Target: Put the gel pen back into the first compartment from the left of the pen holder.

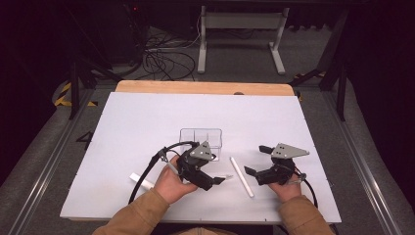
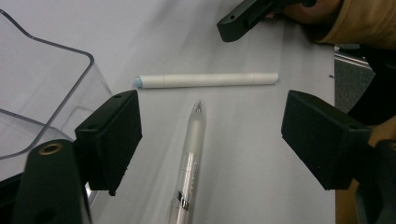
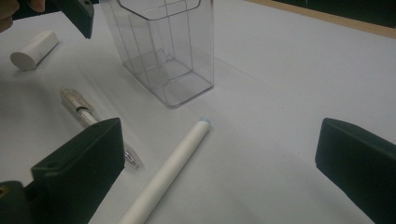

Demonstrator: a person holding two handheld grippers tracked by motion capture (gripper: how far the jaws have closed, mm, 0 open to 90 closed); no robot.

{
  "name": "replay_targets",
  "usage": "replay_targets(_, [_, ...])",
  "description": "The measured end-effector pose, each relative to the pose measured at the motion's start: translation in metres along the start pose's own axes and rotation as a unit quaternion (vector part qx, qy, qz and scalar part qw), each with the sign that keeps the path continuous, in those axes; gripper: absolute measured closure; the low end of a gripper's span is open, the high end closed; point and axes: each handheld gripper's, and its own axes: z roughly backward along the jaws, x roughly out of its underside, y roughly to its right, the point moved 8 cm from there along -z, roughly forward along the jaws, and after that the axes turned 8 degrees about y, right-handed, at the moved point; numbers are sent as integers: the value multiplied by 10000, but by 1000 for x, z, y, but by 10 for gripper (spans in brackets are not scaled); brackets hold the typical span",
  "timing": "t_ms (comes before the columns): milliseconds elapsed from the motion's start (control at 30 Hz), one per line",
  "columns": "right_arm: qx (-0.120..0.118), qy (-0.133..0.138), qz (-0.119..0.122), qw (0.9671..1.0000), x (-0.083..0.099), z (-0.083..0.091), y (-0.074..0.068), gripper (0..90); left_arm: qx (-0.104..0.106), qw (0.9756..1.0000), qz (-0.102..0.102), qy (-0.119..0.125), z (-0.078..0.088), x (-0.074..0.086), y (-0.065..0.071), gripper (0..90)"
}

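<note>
1. So: left gripper (image 1: 221, 180) sits low over the white table (image 1: 147, 122), jaws apart and straddling a clear pen (image 2: 190, 158); the pads are off it on both sides, nothing is clamped.
2. The clear pen lies flat on the table. In the left gripper view its long axis runs straight away from the camera, down the middle of the gap, tip pointing forward. Jaws stand either side of the barrel, square across it.
3. That is the relation that counts: the pen's axis is crosswise to the closing direction, so a close here should catch the barrel, in my judgement. It looks roughly centred, slightly nearer the left-hand jaw in that view.
4. Right gripper (image 1: 254, 160) rests further right on the table, jaws wide apart, holding nothing. The left gripper is plainly the nearer one to the clear pen.
5. A white marker (image 1: 242, 176) lies just past the pen's tip, crosswise to it and apart from it, between the two grippers.
6. A clear box (image 1: 200, 143) stands upright just behind the left gripper, likely the drop target.
7. A short white cylinder (image 3: 33, 50) lies off to the left, well apart.
8. Risk, as a guess: the round barrel rolling off the pads.
</note>
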Motion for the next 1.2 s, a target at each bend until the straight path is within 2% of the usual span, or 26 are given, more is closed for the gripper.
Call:
replay_targets(133, [-10, 1, -5, 10000, 0, 0, 0, 17, 75, 9999, 11, -120, -3, 3, -1, 281])
replay_targets(333, [-27, 2, -3, 10000, 0, 0, -1, 18, 25, 9984, -166, -535, -11, 8, 0, 329])
replay_targets(500, [-46, 3, -7, 10000, 0, 0, -1, 20, 24, 9954, -308, -908, -19, 14, 0, 364])
replay_targets(733, [-61, -11, 15, 10000, 0, -1, -2, 20, 61, 9917, -182, -1270, -29, 23, -2, 425])
replay_targets(900, [-100, -43, 1, 9999, 1, -2, -2, 22, 73, 9901, -81, -1402, -31, 26, -5, 464])
replay_targets(1033, [-117, -51, -12, 9999, 1, -2, -2, 22, 2, 9883, -151, -1515, -35, 29, -6, 519])
replay_targets(1200, [-136, -62, -17, 9999, 2, -2, -3, 23, -160, 9842, -350, -1730, -36, 32, -9, 590])
